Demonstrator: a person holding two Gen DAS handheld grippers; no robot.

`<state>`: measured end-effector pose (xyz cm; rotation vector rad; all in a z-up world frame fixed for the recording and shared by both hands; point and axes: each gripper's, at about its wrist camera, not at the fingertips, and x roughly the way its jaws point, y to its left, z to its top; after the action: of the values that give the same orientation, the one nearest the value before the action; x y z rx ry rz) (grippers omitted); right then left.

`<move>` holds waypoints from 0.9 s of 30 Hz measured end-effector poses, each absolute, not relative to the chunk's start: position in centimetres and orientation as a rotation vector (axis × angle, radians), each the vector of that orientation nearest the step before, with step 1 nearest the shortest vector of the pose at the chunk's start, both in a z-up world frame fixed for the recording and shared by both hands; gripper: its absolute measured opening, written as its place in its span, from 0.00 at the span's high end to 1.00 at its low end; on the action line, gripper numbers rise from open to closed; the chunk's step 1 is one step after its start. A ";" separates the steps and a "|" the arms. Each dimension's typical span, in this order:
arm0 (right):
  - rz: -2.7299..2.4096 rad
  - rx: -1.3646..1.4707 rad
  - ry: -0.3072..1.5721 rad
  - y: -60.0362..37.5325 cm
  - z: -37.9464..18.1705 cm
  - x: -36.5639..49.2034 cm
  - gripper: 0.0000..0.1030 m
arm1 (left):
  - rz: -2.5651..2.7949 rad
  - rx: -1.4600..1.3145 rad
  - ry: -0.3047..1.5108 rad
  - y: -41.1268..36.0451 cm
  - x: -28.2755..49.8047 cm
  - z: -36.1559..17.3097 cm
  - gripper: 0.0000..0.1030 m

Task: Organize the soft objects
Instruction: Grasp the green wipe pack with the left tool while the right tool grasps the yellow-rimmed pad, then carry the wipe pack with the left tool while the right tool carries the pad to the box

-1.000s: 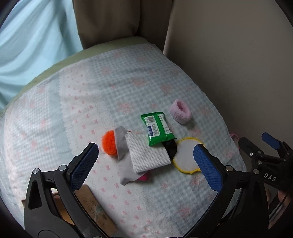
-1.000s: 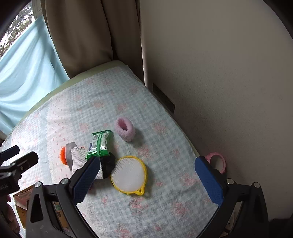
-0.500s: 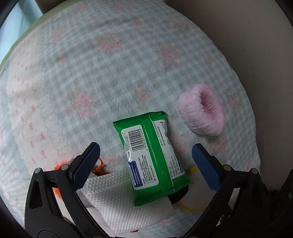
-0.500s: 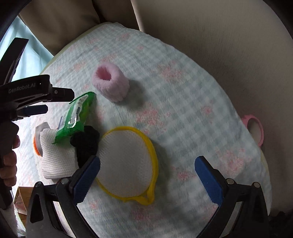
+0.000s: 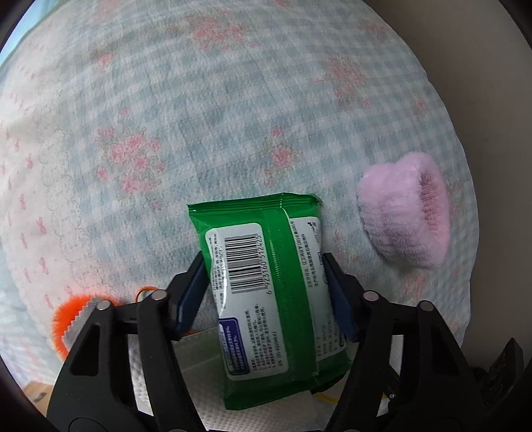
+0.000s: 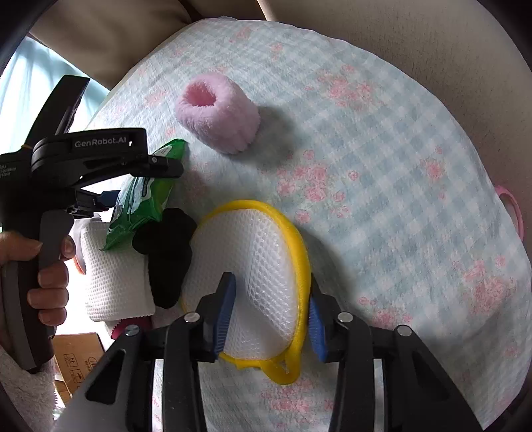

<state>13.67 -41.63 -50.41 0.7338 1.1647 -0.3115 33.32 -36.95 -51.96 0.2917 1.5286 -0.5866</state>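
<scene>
My left gripper [image 5: 264,292] is shut on a green wipes pack [image 5: 266,289], its blue pads pressing both long sides; the pack also shows in the right wrist view [image 6: 143,199]. My right gripper [image 6: 271,309] is shut on a round white mesh pouch with a yellow rim [image 6: 262,262], bunching its near edge. A fluffy pink scrunchie [image 5: 405,216] lies right of the pack, also in the right wrist view [image 6: 219,113]. A black soft item [image 6: 169,252], a white textured cloth [image 6: 113,282] and an orange pompom [image 5: 66,319] lie in the pile.
The things lie on a blue-checked floral bedcover [image 6: 382,166]. A beige wall [image 6: 449,50] runs along the right. A pink ring [image 6: 512,209] sits past the bed edge. A cardboard box [image 6: 79,355] is at lower left, curtains [image 6: 83,26] at the back.
Both grippers came down onto the pile and closed: the left onto the green wipes pack, the right onto the yellow-rimmed mesh pouch, which is now bunched up.
</scene>
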 end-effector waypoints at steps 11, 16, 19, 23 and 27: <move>-0.329 0.775 1.109 -43.0 -48.3 11.3 0.86 | -0.623 0.279 1.472 -36.0 32.7 -47.5 0.61; -0.368 0.735 1.080 -44.0 -45.7 8.9 0.86 | -0.639 0.252 1.425 -35.0 32.3 -43.4 0.61; -0.379 0.706 1.060 -44.2 -44.1 7.7 0.86 | -0.646 0.227 1.387 -33.8 31.9 -40.7 0.62; -0.378 0.654 1.021 -43.6 -40.6 6.8 0.86 | -0.643 0.196 1.335 -32.3 30.6 -36.2 0.62; -0.372 0.588 0.985 -42.3 -36.4 7.1 0.86 | -0.627 0.170 1.272 -31.5 28.3 -32.3 0.62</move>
<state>7.08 -42.33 -36.43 0.5877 0.9852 -0.3725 28.26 -31.50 -32.29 0.1704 1.2723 -0.6272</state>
